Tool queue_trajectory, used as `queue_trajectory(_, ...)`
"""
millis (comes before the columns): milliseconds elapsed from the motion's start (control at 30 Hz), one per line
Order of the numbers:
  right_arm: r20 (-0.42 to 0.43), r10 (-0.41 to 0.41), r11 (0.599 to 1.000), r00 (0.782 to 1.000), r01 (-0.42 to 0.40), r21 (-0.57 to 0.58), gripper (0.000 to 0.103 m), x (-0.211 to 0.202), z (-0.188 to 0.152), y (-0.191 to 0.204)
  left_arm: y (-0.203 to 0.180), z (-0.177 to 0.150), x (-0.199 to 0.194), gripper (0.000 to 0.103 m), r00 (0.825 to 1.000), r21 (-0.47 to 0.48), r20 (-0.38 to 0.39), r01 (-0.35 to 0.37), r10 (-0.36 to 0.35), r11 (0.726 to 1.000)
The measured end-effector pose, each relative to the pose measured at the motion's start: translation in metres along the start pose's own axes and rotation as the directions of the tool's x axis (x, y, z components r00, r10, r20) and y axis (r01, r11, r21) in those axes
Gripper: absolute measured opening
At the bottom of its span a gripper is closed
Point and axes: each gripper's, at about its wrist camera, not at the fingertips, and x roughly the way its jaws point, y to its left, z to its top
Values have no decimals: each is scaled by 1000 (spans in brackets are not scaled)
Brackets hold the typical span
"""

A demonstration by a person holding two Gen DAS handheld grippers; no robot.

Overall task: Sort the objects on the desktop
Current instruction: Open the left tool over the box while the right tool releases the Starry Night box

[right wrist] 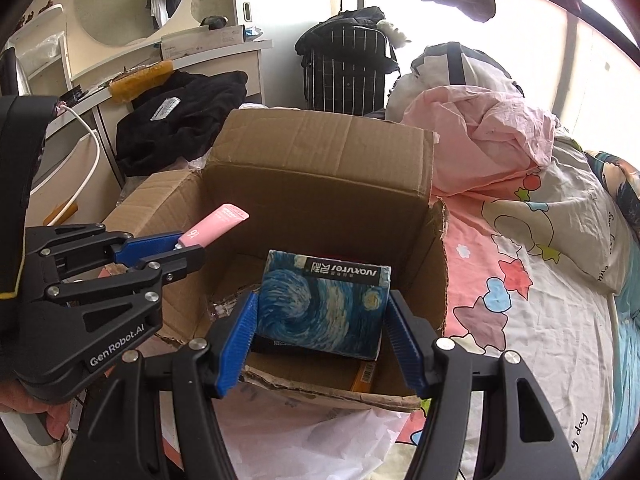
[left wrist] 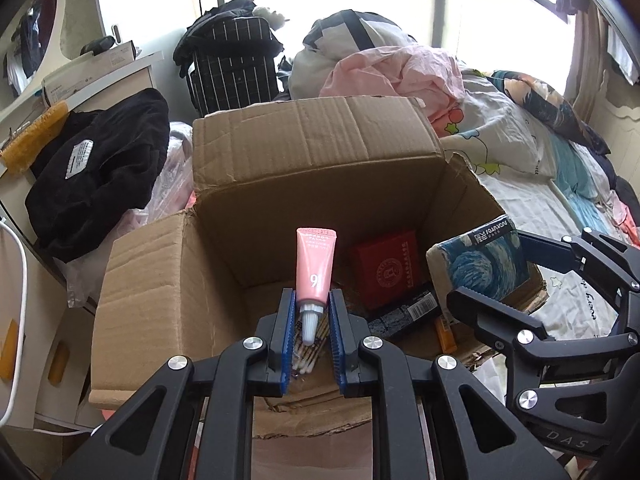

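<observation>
One cardboard box stands open on the bed. Two grippers hang over it, the left gripper with one pink tube, the right gripper with one blue swirl-printed pack. Inside lie one red box, one bunch of cotton swabs and one orange item.

A bed with a cartoon sheet is seen at right; a cardboard box and pink bedding are laid on it.
</observation>
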Motion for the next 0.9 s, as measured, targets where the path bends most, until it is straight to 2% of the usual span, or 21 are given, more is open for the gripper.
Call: queue_trajectory(900,-58,20,1000,998,-19,10,61,30,-7,-2,1,-8,29,16,998,-17,-60,14,-15,1000)
